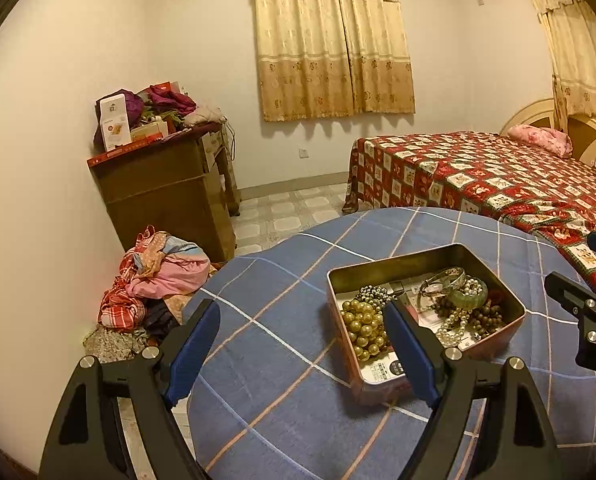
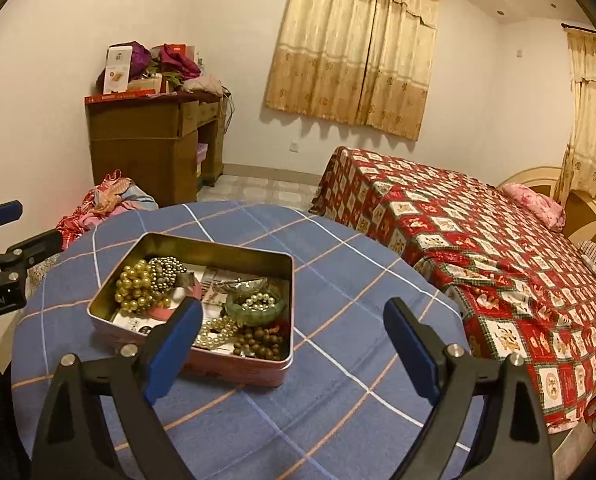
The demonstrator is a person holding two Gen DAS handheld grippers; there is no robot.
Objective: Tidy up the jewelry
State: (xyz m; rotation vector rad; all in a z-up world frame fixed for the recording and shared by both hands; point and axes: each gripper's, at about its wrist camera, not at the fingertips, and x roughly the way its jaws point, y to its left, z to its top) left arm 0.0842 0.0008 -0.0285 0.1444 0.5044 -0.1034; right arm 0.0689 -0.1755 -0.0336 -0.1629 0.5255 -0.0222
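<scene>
Ahead of both wide-open, empty hand-held grippers, left (image 1: 302,344) and right (image 2: 294,344), the tin (image 2: 258,376) is sitting on the bench (image 2: 338,420); singling out one untangled strand is looking wisest.

Open pink tin (image 2: 234,370) of tangled bead jewelry (image 2: 136,286) on blue plaid tablecloth (image 2: 338,360)

Home bedroom: quilted bed (image 2: 478,248), curtained window (image 2: 354,44), cluttered wooden desk (image 1: 166,184), clothes pile (image 1: 158,276).

Both wrist views near tin (image 1: 494,262), bedward
</scene>
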